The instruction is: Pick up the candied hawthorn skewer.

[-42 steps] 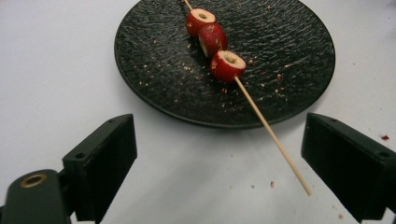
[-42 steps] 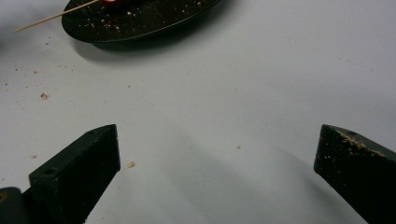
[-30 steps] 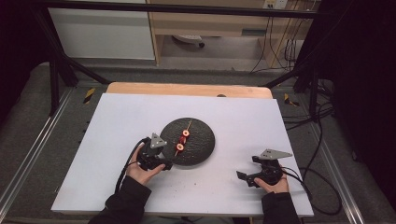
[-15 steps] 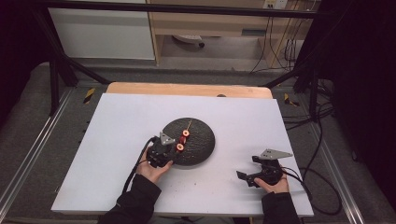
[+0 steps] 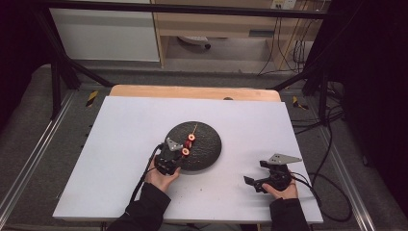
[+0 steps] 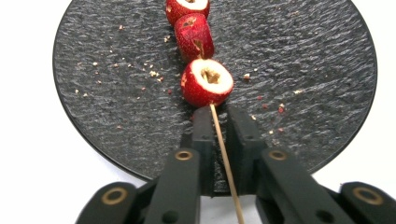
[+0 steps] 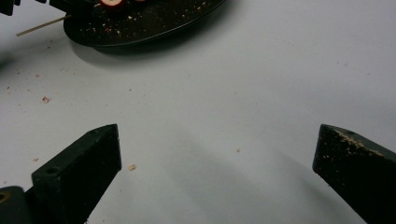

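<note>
Where jaws straddle the skewer (image 6: 223, 144), crumbs (image 6: 152, 73) show.

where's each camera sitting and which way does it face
High view: above the person's side, facing forward and down on the table; forearms, left gripper and right gripper show.
Left gripper view: rides the left gripper, facing the skewer between its fingers.
Right gripper view: rides the right gripper, low over the table, fingers apart.
All share the black plate.

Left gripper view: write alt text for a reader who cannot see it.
The left gripper, jaws nearly closed, straddles a thin wooden skewer threaded through three red fruit pieces. They lie on a round, dark textured plate strewn with crumbs, on a white table.
</note>
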